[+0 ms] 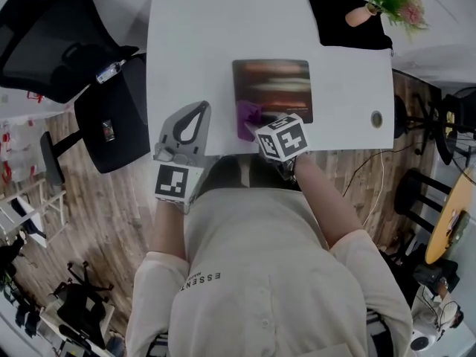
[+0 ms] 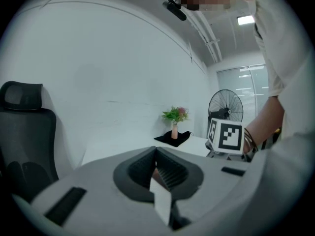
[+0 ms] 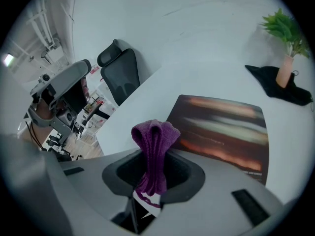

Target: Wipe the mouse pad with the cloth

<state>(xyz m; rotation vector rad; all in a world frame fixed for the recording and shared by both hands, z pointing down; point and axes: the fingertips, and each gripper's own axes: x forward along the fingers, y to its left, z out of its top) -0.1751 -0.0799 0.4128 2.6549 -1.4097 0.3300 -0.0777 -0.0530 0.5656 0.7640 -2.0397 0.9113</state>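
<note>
Mouse pad (image 1: pixel 272 89): where does it lie, and which way does it run? (Operator)

It lies flat on the white counter (image 1: pixel 193 36), toward the near edge. Its long axis runs left to right, with the short sides facing left and right. (Instructor)

State of the tongs? (Operator)

The right tongs (image 3: pixel 152 178) are clenched on the purple cloth (image 3: pixel 153 151), which stands folded out of the jaws at the pad's near left corner. No view shows whether the cloth touches the pad. The left tongs (image 2: pixel 157 166) are clenched with nothing between them, over the near counter to the left of the pad. (Instructor)

Procedure for the wipe? (Operator)

My judgement:
1. Lower the fold until it presses flat on the pad.
2. Stroke along the long axis, left to right.
3. Overlap the passes from near to far.
4. Use light pressure, because the pad may slide.
5. If the pad slides, pin its left edge with the left tongs. (Instructor)
</note>
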